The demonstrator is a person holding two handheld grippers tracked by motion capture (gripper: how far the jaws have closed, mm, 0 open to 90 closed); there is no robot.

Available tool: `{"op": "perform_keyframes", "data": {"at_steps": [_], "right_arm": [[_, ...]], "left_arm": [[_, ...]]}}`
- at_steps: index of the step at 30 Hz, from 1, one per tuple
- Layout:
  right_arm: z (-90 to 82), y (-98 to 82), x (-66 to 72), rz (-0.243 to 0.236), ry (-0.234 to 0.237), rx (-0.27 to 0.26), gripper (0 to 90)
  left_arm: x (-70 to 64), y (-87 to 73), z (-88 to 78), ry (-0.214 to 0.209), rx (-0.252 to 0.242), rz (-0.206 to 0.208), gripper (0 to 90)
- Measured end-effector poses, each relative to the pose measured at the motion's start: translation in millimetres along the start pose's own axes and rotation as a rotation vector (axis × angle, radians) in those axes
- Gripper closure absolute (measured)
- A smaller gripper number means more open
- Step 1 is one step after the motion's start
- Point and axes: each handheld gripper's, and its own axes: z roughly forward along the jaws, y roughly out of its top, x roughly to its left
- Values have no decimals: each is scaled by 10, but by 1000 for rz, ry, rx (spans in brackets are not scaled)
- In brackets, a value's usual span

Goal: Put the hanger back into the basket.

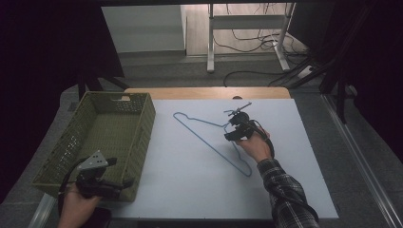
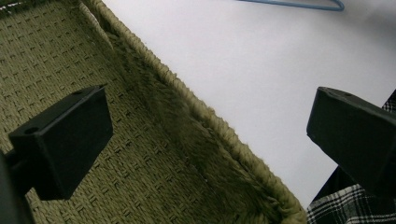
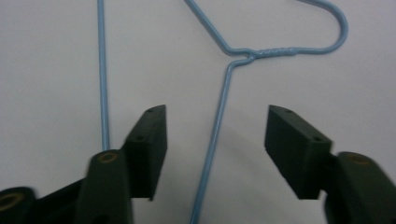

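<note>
Near the middle of the white tabletop (image 1: 190, 180) a thin light-blue wire hanger (image 1: 214, 142) is laid flat, its twisted neck ending in a hook. One shoulder wire is straddled, untouched, by the half-spread right gripper (image 3: 217, 140). The left gripper (image 2: 210, 140) is held spread over the green basket's (image 1: 119, 128) near corner.

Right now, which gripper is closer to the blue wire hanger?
The right. The right gripper is over the hanger, its open jaws straddling one wire arm near the twisted neck. The left gripper hangs over the near corner of the green basket, well away from it.

Dim room, apparently grey floor (image 1: 190, 71)
</note>
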Motion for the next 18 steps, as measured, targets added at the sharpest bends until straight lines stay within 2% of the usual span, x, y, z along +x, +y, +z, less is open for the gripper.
{"op": "perform_keyframes", "data": {"at_steps": [5, 7, 8, 13, 18], "right_arm": [[112, 34, -3, 8, -3, 7, 594], [127, 32, -5, 8, -5, 6, 618], [174, 24, -16, 26, -4, 13, 681], [252, -2, -20, 47, 10, 21, 734], [321, -12, -2, 51, -18, 35, 776]], "left_arm": [[0, -1, 1, -1, -1, 0, 5], [0, 0, 0, 0, -1, 0, 5], [0, 0, 0, -1, -2, -1, 5], [-12, 7, 0, 0, -5, 2, 7], [-27, 18, 0, 2, -10, 7, 7]]}}
